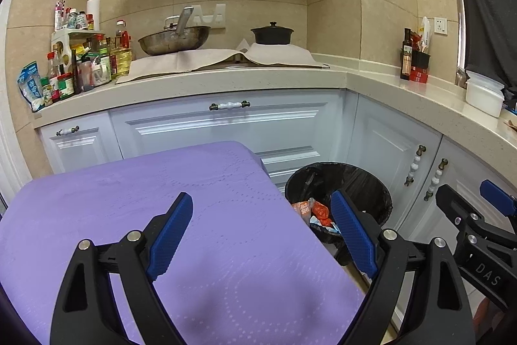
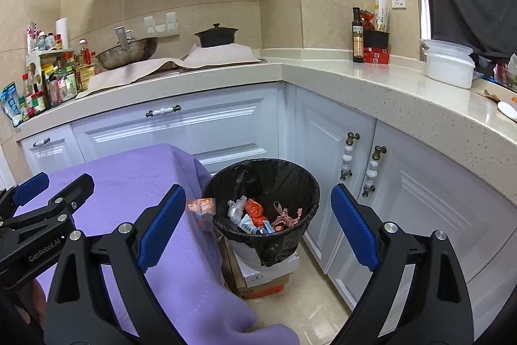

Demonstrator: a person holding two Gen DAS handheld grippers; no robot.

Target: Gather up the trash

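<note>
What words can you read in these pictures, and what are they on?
"DAS": on the right gripper, seen from the left wrist; the rest is cut off.
"GenRobot.AI": on the left gripper, seen from the right wrist.
Too small or blurred to read: labels on the dark bottle, the condiment bottles, and the wrappers in the trash bin.

A purple cloth (image 2: 135, 183) covers the worktop (image 1: 168, 215), and an orange wrapper (image 2: 202, 210) lies at its right edge
</note>
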